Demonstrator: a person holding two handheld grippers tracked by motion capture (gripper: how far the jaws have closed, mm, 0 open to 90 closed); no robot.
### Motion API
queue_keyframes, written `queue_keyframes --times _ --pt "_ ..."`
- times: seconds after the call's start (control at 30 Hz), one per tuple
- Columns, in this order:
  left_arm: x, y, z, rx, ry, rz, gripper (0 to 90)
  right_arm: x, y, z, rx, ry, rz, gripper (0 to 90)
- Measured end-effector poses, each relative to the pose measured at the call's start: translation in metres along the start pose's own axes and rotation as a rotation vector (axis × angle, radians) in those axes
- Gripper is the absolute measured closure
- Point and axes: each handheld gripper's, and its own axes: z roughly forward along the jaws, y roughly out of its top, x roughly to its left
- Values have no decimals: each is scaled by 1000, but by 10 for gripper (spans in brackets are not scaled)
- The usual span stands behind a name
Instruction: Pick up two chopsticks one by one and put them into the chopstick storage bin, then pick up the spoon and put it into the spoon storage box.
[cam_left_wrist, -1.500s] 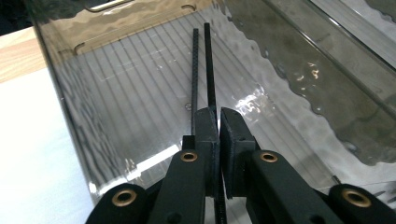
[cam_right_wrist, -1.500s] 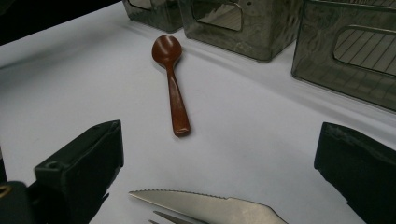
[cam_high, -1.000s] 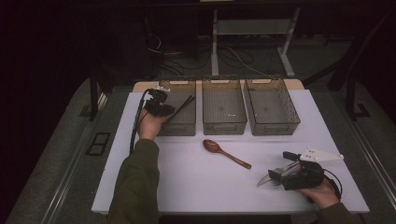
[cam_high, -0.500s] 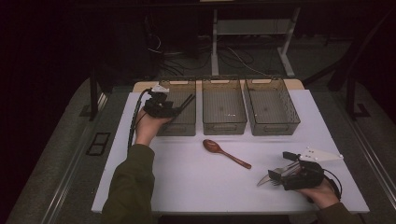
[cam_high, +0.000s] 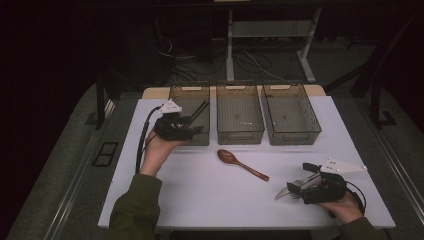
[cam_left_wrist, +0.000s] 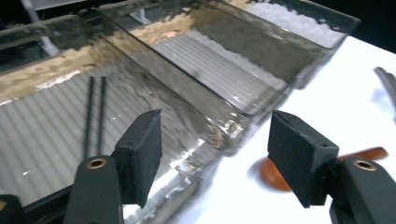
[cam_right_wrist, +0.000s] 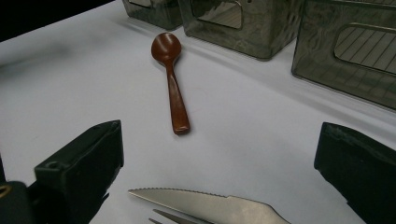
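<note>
My left gripper (cam_high: 192, 125) hangs at the left bin's (cam_high: 186, 92) near end, jaws just opened and empty; its own view shows two chopsticks (cam_left_wrist: 93, 114) lying inside that bin. My right gripper (cam_high: 295, 186) rests open right of the spoon (cam_high: 242, 164); its view shows a knife (cam_right_wrist: 205, 204) between the jaws, untouched.

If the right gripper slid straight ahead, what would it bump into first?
Probably the brown spoon: the right gripper points along the white table at its handle end. A knife already lies between the open jaws.
</note>
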Motion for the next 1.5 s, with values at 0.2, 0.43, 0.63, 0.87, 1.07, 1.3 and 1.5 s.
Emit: queue_keyframes --times 0.2,0.43,0.63,0.87,1.07,1.3,1.5 --pt "-16 -12 -7 -6 -16 25 278 0 0 0 -3 -2 0 17" --pt "-29 -32 -17 -19 -33 31 243 0 0 -1 -3 1 -5 17" --pt "-40 -52 -23 -24 -46 40 204 1 0 -1 -5 3 -7 17" --pt "-52 -72 -28 -43 -64 68 152 1 0 0 -5 2 -10 17" --pt "-60 -87 -31 -44 -71 67 96 1 1 0 -4 3 -11 17" --pt "-62 -100 -32 -19 -88 48 10 0 1 0 -2 3 -6 17" --pt "-69 -104 -35 -10 -96 59 0 -1 3 1 26 5 -5 17"
